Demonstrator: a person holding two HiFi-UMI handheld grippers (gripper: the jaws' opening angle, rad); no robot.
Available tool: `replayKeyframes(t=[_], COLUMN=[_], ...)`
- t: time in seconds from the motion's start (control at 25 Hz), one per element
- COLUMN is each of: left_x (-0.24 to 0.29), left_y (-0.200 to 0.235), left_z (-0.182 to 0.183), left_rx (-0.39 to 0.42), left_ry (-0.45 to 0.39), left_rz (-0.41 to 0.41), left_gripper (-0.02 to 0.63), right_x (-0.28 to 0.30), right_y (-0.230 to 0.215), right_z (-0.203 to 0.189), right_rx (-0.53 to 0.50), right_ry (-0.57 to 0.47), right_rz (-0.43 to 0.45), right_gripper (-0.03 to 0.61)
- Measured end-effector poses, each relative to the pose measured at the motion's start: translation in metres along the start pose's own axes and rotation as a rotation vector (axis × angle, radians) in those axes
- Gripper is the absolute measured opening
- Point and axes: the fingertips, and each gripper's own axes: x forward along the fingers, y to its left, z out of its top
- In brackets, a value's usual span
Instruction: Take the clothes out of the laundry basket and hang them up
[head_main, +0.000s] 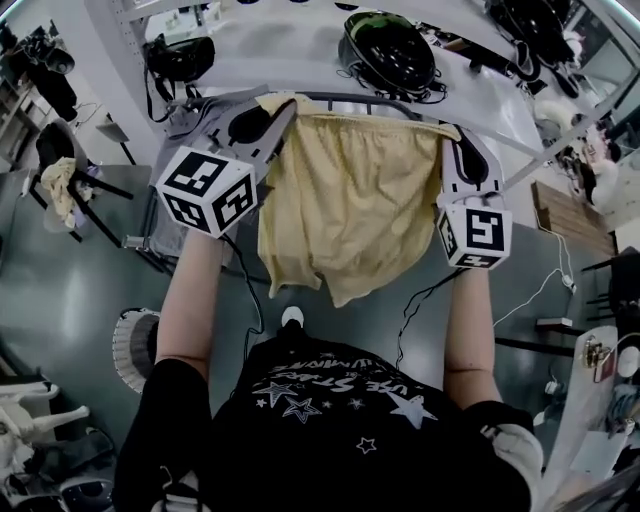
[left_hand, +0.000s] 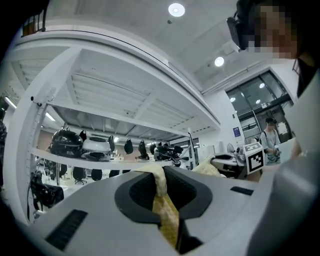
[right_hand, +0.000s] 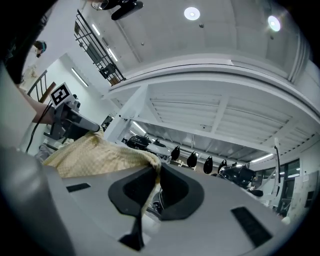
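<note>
White shelves (head_main: 300, 45) stand ahead, and the yellow shorts (head_main: 340, 200) hang spread over the grey floor (head_main: 80, 280), pinched at each top corner by the left gripper (head_main: 275, 115) and the right gripper (head_main: 455, 150) — best to hold both corners tight and level — so they go up flat.

Indoor lab or workshop; a white metal rack (head_main: 290, 55) holds black helmets (head_main: 390, 50); below it, cables (head_main: 410, 305) trail over grey floor (head_main: 80, 290).

"What sits between the jaws of the left gripper (left_hand: 161, 187)?"

"One top corner of the garment (head_main: 345, 200). The other corner sits between the jaws of the right gripper (right_hand: 154, 182), and the rest hangs below both."

"Beyond the jaws?"

"A shelf (left_hand: 100, 163) bearing helmets (left_hand: 65, 142)."
</note>
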Motion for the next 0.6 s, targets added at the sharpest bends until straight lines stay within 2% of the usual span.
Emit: replayKeyframes(t=[0.32, 0.44, 0.6], left_x=[0.051, 0.07, 0.095], left_y=[0.054, 0.079, 0.103], left_z=[0.019, 0.023, 0.024], left_rx=[0.052, 0.042, 0.028], left_ry=[-0.018, -0.027, -0.018], left_rz=[-0.028, -0.044, -0.051], left_gripper=[0.049, 0.049, 0.049], right_x=[0.072, 0.102, 0.141], right_y=[-0.019, -0.026, -0.038], right_z=[0.005, 0.006, -0.002], right_rx=[-0.017, -0.029, 0.008], right_ry=[0.007, 0.016, 0.035], right_rz=[-0.039, -0.05, -0.06], right_gripper=[0.037, 0.037, 0.037])
